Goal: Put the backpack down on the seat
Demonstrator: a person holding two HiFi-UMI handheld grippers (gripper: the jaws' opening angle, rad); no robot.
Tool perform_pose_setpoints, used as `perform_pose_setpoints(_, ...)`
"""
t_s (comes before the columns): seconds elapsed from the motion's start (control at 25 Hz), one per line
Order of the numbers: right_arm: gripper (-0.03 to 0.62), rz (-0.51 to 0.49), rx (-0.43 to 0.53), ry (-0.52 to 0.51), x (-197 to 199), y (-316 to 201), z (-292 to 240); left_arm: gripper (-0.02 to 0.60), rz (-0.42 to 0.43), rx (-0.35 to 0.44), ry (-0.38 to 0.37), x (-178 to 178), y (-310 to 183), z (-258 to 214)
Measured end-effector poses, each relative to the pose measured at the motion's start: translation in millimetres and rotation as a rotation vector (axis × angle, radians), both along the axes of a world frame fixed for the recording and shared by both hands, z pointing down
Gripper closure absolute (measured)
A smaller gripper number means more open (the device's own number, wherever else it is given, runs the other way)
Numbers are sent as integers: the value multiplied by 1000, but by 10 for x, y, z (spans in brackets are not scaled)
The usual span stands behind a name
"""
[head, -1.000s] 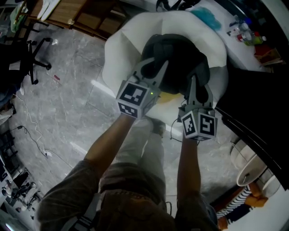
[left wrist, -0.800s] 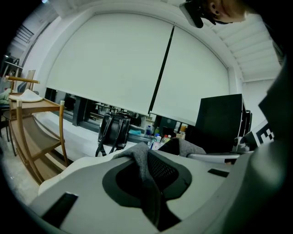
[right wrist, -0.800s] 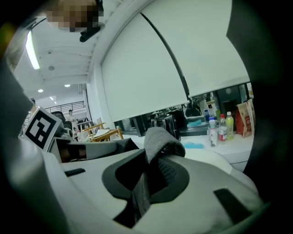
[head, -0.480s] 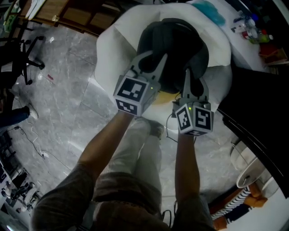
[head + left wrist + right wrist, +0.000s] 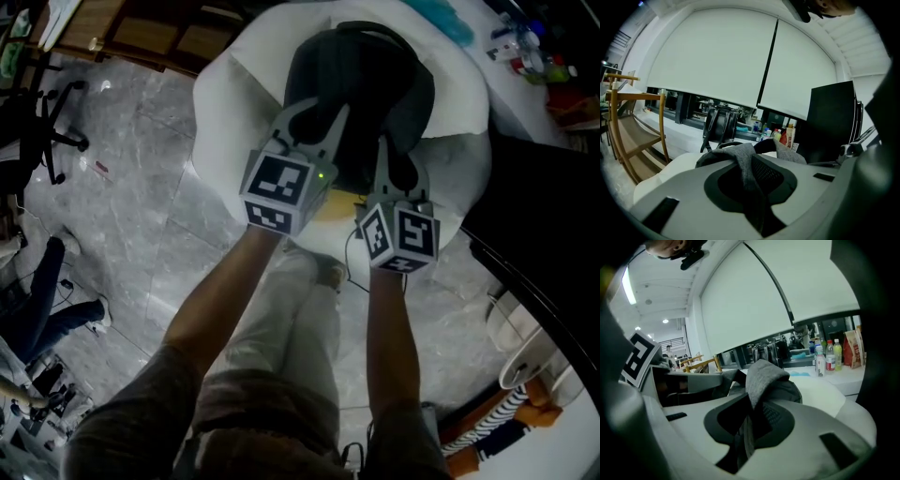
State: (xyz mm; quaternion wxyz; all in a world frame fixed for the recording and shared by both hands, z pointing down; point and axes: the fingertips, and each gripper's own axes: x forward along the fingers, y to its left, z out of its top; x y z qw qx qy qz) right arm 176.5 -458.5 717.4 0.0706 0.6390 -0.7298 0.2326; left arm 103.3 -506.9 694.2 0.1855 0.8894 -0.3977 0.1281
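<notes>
Seat (image 5: 225, 112): backpack (image 5: 366, 84) fills its middle, only the white rim is bare. Floor (image 5: 141, 187) left of seat open. Black panel (image 5: 544, 206) close on seat's right, cluttered bench (image 5: 516, 89) behind.

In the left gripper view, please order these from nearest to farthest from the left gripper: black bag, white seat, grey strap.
1. grey strap, centre, between the jaws, which have just been opening.
2. white seat, lower left.
3. black bag, farther back, above the strap.
</notes>
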Motion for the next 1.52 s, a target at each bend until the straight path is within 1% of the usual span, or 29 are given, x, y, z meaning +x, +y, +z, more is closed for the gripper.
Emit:
perform_pose_setpoints(0.28, 542, 15, -14, 15, -16, -37, 50, 515, -8, -2, -21, -26, -26, 73)
perform_pose_setpoints(0.4, 516, 27, -19, 24, -26, -25, 58, 503, -24, -1, -37, -62, -11, 103)
perform_pose_setpoints(0.48, 482, 38, -24, 26, -29, -25, 78, 493, -34, -5, -45, -86, -12, 129)
perform_pose_setpoints(0.56, 426, 44, -33, 23, -30, -19, 107, 480, -47, -13, -49, -103, -12, 154)
perform_pose_setpoints(0.6, 410, 48, -39, 20, -28, -13, 126, 472, -54, -16, -51, -112, -12, 161)
perform_pose_setpoints(0.64, 388, 51, -47, 17, -24, -7, 147, 455, -60, -17, -52, -119, -11, 163)
perform_pose_setpoints(0.72, 329, 61, -63, 16, -7, 6, 193, 386, -65, -8, -55, -126, 2, 152)
perform_pose_setpoints(0.76, 307, 68, -67, 23, 12, 11, 207, 370, -63, -4, -57, -121, 14, 151)
perform_pose_setpoints(0.84, 295, 79, -65, 50, 47, 20, 207, 344, -52, -10, -62, -98, 50, 182)
perform_pose_setpoints(0.88, 280, 76, -64, 56, 45, 23, 207, 344, -47, -16, -65, -89, 69, 206)
perform_pose_setpoints(0.96, 269, 57, -69, 52, 9, 30, 220, 339, -47, -28, -71, -91, 101, 245)
perform_pose_setpoints(1.12, 269, 38, -73, 42, -4, 58, 224, 339, -62, -30, -77, -91, 140, 244)
perform_pose_setpoints(1.24, 295, 26, -75, 18, -8, 85, 196, 351, -65, -31, -85, -83, 183, 224)
perform_pose_setpoints(1.28, 313, 20, -75, 12, -18, 95, 177, 357, -68, -35, -86, -88, 207, 213)
perform_pose_setpoints(1.36, 345, 8, -74, 1, -43, 117, 121, 393, -77, -41, -82, -95, 264, 173)
perform_pose_setpoints(1.44, 422, -6, -79, -13, -66, 148, 63, 439, -85, -54, -67, -86, 330, 129)
perform_pose_setpoints(1.52, 432, -19, -80, -22, -83, 190, -8, 482, -90, -69, -55, -66, 401, 83)
